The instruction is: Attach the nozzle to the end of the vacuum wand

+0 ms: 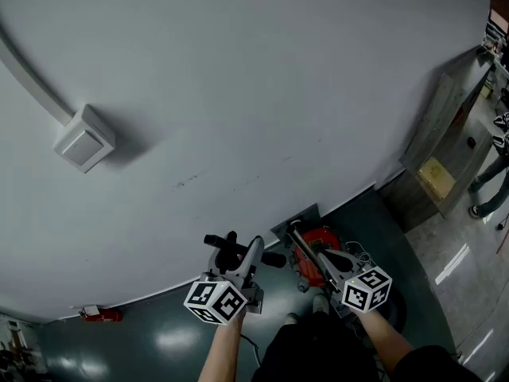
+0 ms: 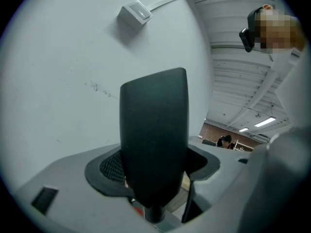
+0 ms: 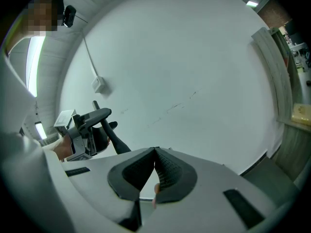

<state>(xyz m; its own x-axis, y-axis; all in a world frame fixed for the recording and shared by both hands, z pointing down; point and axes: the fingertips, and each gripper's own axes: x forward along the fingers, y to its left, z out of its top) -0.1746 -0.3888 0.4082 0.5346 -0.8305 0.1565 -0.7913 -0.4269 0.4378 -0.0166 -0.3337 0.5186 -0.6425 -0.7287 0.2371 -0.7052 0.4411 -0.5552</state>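
Between the jaws of the left hand-held gripper (image 2: pixel 153 171) stands the black nozzle (image 2: pixel 154 140), clamped upright in front of the wall (image 2: pixel 58 81). Just to the right of it, the right hand-held gripper (image 3: pixel 155 152) has its jaws closed together, with nothing I can see between them. Beneath that gripper lies the red vacuum (image 1: pixel 312 263). A thin rod on it may be the wand, but the view is poor. With the wand unsteadied, the nozzle could push it aside or seat crooked. No container is visible.
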